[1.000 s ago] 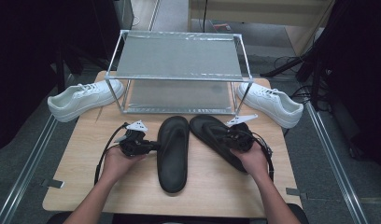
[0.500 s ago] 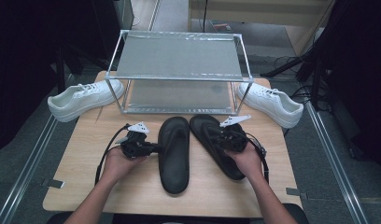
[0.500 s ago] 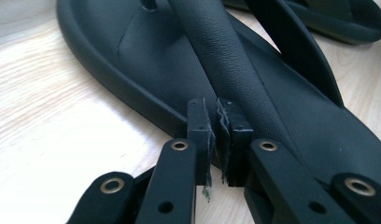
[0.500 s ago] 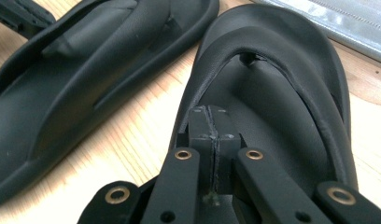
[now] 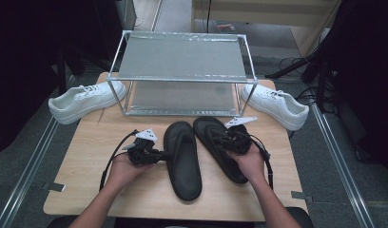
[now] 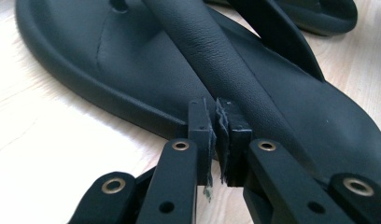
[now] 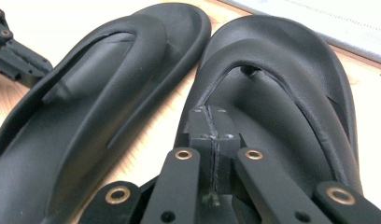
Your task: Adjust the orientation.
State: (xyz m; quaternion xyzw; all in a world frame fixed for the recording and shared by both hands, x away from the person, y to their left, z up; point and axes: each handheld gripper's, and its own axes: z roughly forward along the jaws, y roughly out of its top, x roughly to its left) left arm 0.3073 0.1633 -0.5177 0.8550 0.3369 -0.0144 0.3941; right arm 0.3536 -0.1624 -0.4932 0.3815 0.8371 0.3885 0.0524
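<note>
The high view is looking forward and down from above the table's near edge, well back. The left gripper view is facing the left sandal from just beside its outer edge. The right gripper view is sitting over the right sandal, sharing the left sandal alongside.

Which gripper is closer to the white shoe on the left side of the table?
Left. The left gripper sits just in front of that white shoe, beside a black sandal. The right gripper is farther off, across the table past both sandals.
</note>
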